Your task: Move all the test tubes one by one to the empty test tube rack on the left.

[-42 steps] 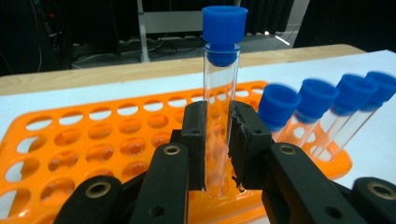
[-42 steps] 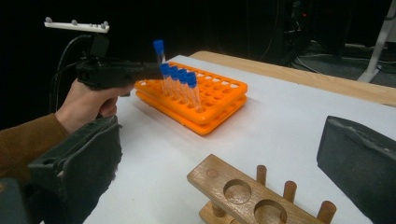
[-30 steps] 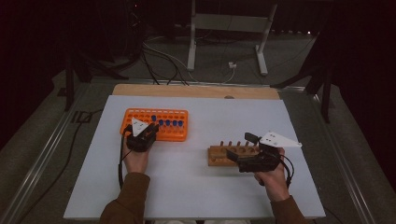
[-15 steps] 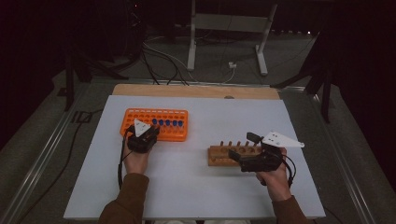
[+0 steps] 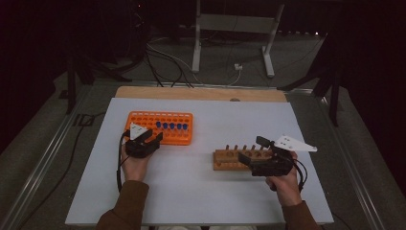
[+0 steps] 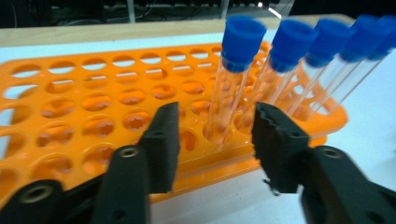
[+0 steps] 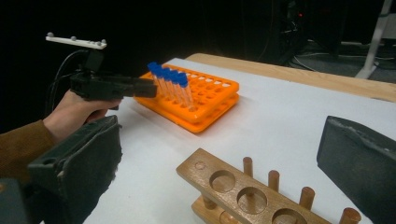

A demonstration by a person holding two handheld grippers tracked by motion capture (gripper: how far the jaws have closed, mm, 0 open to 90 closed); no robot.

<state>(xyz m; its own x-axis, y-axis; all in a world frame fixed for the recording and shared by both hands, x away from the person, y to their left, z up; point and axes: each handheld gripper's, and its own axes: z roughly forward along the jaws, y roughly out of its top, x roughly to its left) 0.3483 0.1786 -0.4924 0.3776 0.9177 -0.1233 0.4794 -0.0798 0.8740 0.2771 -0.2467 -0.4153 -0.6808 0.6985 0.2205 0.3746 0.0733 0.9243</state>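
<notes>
Standing tilted in the orange rack, the nearest test tube with its blue cap sits right between the two black jaws of the left claw. The jaws have just been opening, and now they stand partly apart, with a gap on each side of the tube. They do not press on it. The tube is straight ahead of the claw. Its long side runs from the rack hole up to the cap, and it leans a little to the right in the left gripper view. Four more blue-capped tubes stand in a row behind it, so the left claw is by far the nearer one to them.

Over on the other side, the right claw rests by the wooden tube stand, well apart from the orange rack. Its jaws are spread wide with nothing between them, and the stand's round holes lie just ahead of it.

Both racks sit on a white worktop with a wooden strip along its far edge. The room around it is dark, with cables on the floor and a metal stand farther back.
</notes>
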